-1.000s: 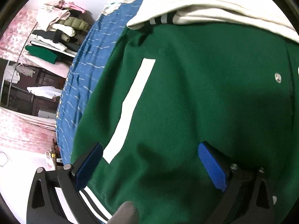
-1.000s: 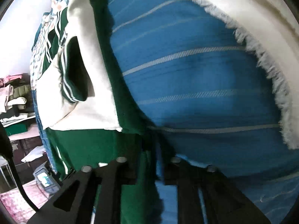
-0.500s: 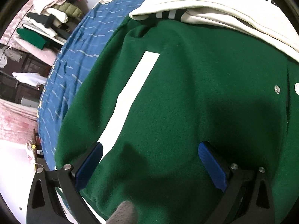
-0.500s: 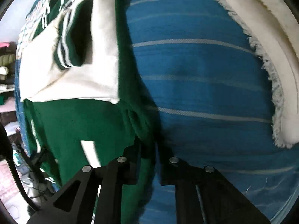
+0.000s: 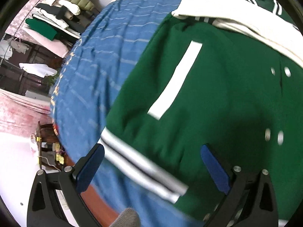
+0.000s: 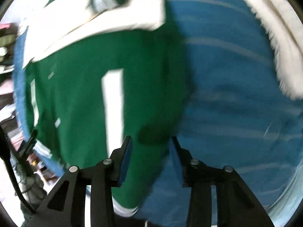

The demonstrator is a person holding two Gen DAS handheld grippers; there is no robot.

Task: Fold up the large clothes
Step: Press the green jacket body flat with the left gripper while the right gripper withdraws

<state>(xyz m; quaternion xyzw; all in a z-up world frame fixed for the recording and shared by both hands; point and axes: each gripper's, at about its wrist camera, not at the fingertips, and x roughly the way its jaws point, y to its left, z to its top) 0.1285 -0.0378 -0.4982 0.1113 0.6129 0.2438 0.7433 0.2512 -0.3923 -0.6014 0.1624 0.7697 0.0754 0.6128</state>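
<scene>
The green jacket [image 5: 217, 98] lies flat on the blue bedspread [image 5: 98, 79]. It looks thick, soft and heavy; grip it at the striped hem [image 5: 140, 168]. Left gripper [image 5: 153, 168] and right gripper [image 6: 149, 151] both stand apart, holding nothing. Only the left view shows the snaps [image 5: 280, 71]; the right shows a fringed white edge [image 6: 280, 43].

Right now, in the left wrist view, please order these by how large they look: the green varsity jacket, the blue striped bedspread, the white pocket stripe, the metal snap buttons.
1. Green varsity jacket and blue striped bedspread: similar, unsure.
2. White pocket stripe.
3. Metal snap buttons, smallest.
</scene>
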